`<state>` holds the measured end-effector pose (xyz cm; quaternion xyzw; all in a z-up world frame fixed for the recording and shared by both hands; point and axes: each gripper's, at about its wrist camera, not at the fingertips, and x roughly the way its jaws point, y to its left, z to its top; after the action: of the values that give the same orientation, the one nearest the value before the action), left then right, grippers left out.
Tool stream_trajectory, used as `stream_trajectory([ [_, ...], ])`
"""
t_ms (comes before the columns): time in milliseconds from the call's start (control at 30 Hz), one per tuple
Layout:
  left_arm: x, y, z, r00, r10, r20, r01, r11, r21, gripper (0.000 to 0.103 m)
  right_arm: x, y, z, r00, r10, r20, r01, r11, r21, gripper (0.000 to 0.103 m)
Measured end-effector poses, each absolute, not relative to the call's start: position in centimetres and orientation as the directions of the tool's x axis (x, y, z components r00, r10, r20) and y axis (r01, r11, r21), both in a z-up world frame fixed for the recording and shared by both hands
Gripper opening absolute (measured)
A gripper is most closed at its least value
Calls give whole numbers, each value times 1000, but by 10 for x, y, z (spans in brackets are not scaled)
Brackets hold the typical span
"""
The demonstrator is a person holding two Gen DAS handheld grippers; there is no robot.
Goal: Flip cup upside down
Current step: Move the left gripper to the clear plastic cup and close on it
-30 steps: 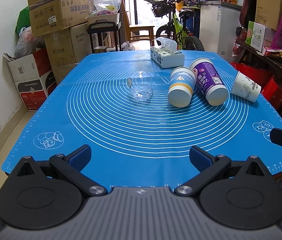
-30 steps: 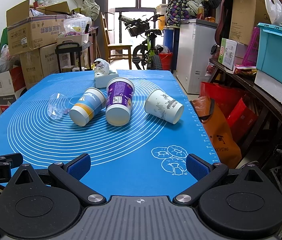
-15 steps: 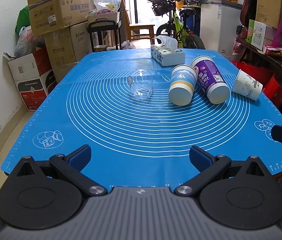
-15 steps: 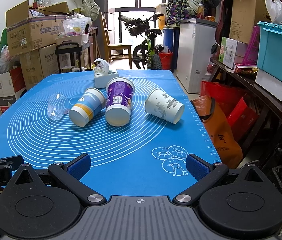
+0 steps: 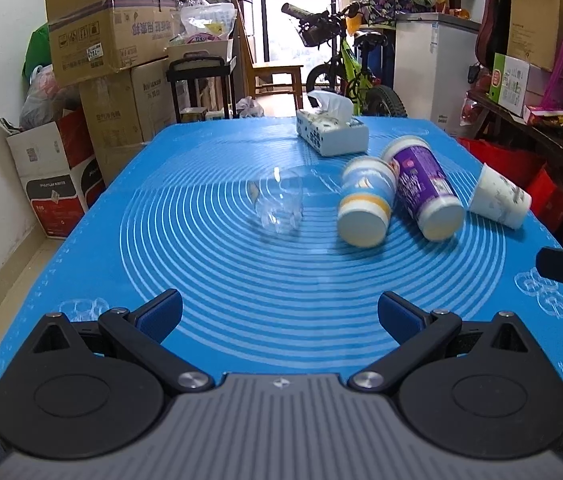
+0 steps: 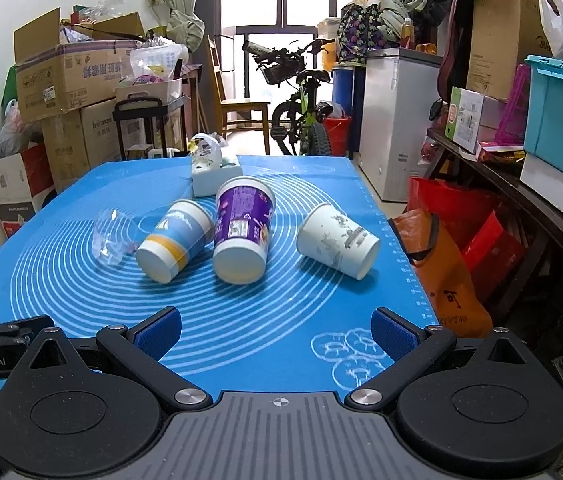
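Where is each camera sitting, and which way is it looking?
Left wrist: on the open left gripper, facing along the blue mat toward the clear cup.
Right wrist: on the open right gripper, nearer the mat's right edge, facing the white cup.
Shared: purple cup, blue-and-yellow cup, tissue box.

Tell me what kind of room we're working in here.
Probably a cluttered home storage or spare room: stacked cardboard boxes, a bicycle by the balcony door, and a chest freezer crowd around the table's blue mat.
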<state>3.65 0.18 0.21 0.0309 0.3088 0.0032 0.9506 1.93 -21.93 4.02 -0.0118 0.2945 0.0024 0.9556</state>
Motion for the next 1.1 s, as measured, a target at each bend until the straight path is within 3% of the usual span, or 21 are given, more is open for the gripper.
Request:
stream_trajectory([
  [500,128,22,-2,816,49,-575,-34,999,36,102,88,-225,36,842,-37,-539,40,999,-5,101],
  [1100,209,23,-42,760,45,-648,-37,999,27,102,131,-229,14,836,-55,-546,71,997,9,101],
])
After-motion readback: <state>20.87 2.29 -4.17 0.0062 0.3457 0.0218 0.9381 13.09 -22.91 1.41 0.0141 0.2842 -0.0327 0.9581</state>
